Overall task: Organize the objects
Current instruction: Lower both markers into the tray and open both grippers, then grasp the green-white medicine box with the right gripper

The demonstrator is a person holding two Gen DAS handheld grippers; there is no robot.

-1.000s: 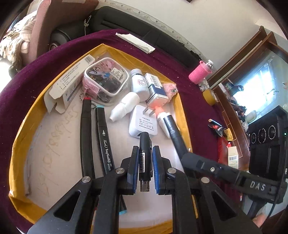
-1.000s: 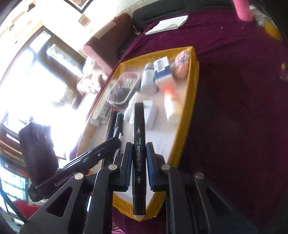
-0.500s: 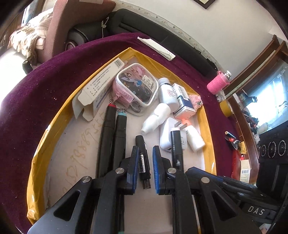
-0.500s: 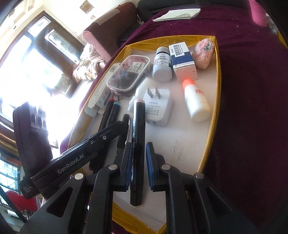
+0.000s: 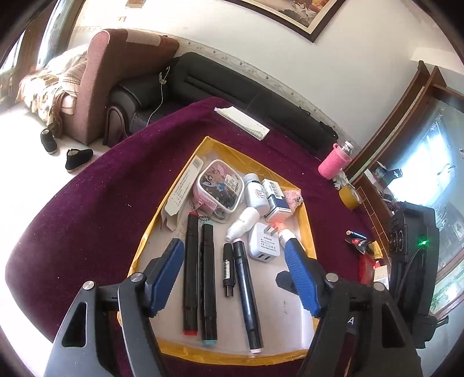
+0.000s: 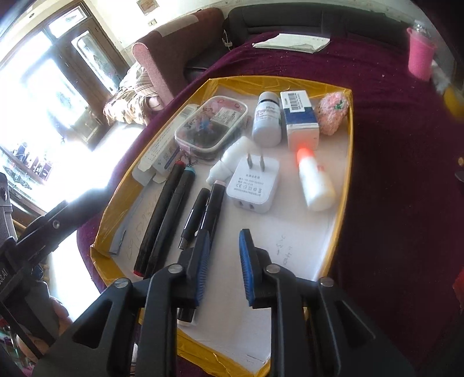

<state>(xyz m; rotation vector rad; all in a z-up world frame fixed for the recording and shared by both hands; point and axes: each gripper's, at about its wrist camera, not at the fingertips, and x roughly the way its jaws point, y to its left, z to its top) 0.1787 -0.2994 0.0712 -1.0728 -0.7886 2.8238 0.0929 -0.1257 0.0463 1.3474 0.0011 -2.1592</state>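
Both pens released; left claw (image 5: pixel 232 275) lifted, spread wide.

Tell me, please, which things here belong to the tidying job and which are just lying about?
Job: tray; three markers; small black stick; charger plug.
Lying about: pink-sleeved bottle; tape roll; folded paper.

Black sofa (image 5: pixel 232 84), pink armchair (image 5: pixel 116 78), black shoes (image 5: pixel 78 158), framed picture (image 5: pixel 304 14), bright window (image 6: pixel 43 95)
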